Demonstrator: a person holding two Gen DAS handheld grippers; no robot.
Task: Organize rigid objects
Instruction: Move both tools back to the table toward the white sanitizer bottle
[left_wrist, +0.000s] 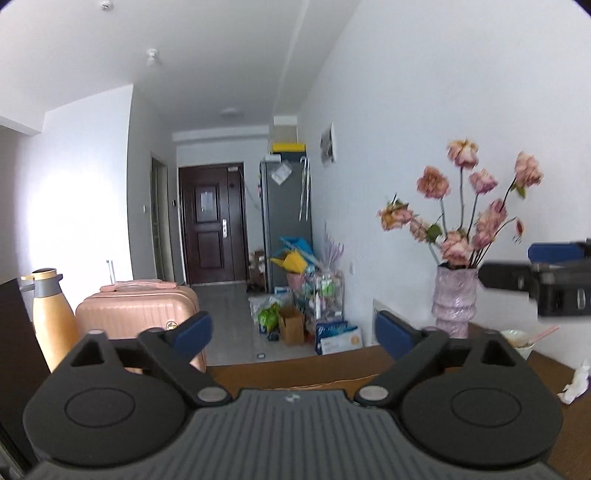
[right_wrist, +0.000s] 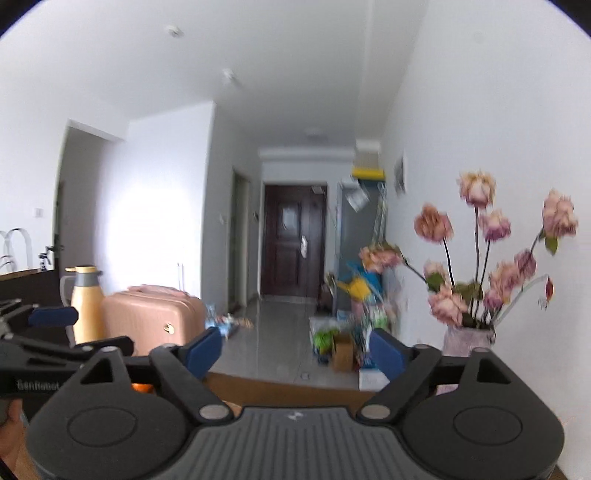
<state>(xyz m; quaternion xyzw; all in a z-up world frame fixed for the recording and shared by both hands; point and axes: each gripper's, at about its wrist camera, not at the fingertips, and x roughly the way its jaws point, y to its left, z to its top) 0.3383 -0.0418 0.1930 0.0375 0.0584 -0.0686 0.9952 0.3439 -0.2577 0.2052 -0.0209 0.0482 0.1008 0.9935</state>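
Note:
My left gripper points level over the far edge of a brown wooden table; its blue-padded jaws stand wide open with nothing between them. My right gripper is also held level and open, and holds nothing. Each gripper shows at the side of the other's view: the right gripper at the right edge, the left gripper at the left edge. A yellow thermos flask stands at the table's left. A small bowl with a pink spoon sits at the right.
A pink vase of dried roses stands on the table by the right wall, with a crumpled tissue nearer me. Beyond the table are a pink suitcase, a hallway with floor clutter, a grey fridge and a dark door.

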